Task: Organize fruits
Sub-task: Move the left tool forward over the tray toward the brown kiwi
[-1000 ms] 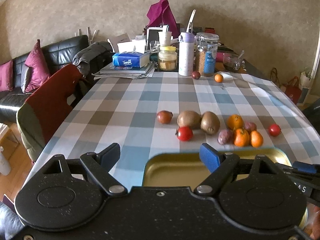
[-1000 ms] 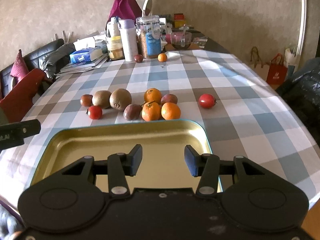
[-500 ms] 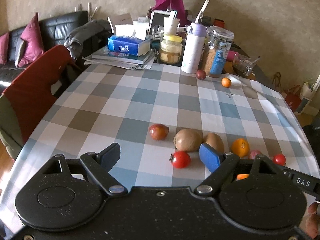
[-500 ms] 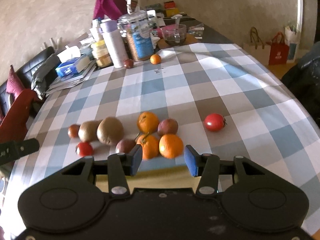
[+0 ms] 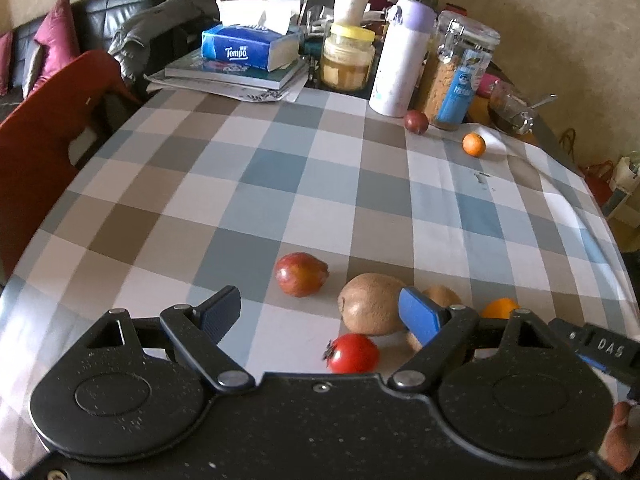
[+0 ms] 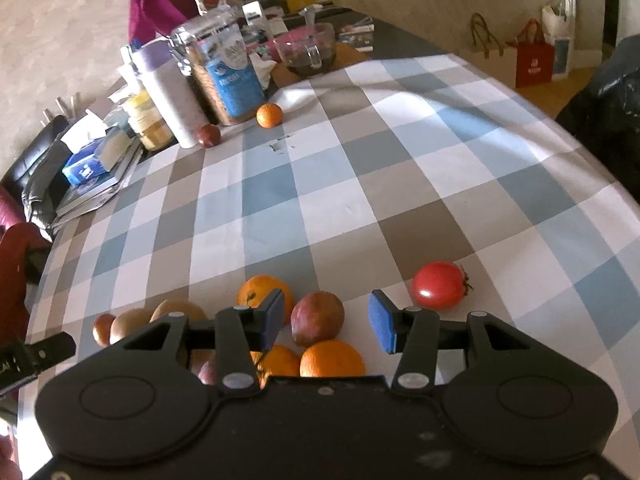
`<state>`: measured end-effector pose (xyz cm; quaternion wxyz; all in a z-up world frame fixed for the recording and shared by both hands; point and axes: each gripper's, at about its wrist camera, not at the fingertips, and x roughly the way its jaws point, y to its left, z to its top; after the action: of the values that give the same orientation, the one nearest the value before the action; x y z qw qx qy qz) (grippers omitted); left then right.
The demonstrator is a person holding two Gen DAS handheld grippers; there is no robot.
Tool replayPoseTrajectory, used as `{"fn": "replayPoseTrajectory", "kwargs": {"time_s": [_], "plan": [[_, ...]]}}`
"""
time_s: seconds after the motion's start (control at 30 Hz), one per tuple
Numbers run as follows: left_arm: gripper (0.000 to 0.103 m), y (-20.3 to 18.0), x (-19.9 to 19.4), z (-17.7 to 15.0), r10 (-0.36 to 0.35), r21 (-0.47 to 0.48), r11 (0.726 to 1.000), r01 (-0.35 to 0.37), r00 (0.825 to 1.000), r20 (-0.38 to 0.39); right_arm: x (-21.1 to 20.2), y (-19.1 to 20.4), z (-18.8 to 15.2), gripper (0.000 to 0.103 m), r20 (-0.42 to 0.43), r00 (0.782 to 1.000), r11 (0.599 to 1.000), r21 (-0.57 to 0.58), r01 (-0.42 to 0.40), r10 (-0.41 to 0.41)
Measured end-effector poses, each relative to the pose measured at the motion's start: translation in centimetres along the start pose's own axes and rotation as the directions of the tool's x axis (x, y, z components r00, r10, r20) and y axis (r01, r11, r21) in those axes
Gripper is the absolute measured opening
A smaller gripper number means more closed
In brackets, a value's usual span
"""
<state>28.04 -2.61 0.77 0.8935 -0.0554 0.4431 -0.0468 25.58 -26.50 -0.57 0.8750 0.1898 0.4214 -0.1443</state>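
Note:
Fruit lies in a cluster on the checked tablecloth [image 5: 280,184]. In the left wrist view my left gripper [image 5: 320,314] is open above a kiwi [image 5: 370,304], a red tomato [image 5: 352,354] and a reddish fruit [image 5: 300,274]. In the right wrist view my right gripper [image 6: 326,320] is open over a dark red fruit [image 6: 318,318], with oranges [image 6: 332,360] just below it and another orange [image 6: 258,292] to the left. A second tomato [image 6: 438,285] lies apart to the right. A small orange [image 6: 269,115] and a dark fruit [image 6: 208,135] rest far back by the jars.
The back of the table holds a white bottle [image 5: 400,68], a tall jar with a blue label [image 5: 456,76], a yellow-lidded jar [image 5: 348,60], a tissue box on books [image 5: 248,48] and a glass bowl [image 6: 310,48]. A red chair [image 5: 44,128] stands left.
Both grippers have moved forward over the table toward the fruit. The gold tray seen below them a second ago has dropped out of both views. Both stay open.

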Motion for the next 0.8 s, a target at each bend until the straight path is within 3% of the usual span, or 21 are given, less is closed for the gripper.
{"fn": "replayPoseTrajectory", "kwargs": {"time_s": [0.33,0.57,0.8], "plan": [[0.086,-2.3,2.3,0.1,0.029,0.078,0.997,-0.03,1.0,0.01,2.6,0.8,-0.4,0.05,-0.015,0.999,0.998,-0.045,0.033,-0.034],[0.086,-2.3,3.4,0.4,0.01,0.019,1.0,-0.01,1.0,0.0,2.4,1.4,-1.0,0.05,0.017,0.999,0.996,-0.078,0.048,-0.047],[0.087,-2.7,4.1,-0.2,0.015,0.027,1.0,-0.016,0.999,0.032,2.4,1.5,-1.3,0.05,0.048,0.997,0.994,-0.088,0.06,-0.056]]}}
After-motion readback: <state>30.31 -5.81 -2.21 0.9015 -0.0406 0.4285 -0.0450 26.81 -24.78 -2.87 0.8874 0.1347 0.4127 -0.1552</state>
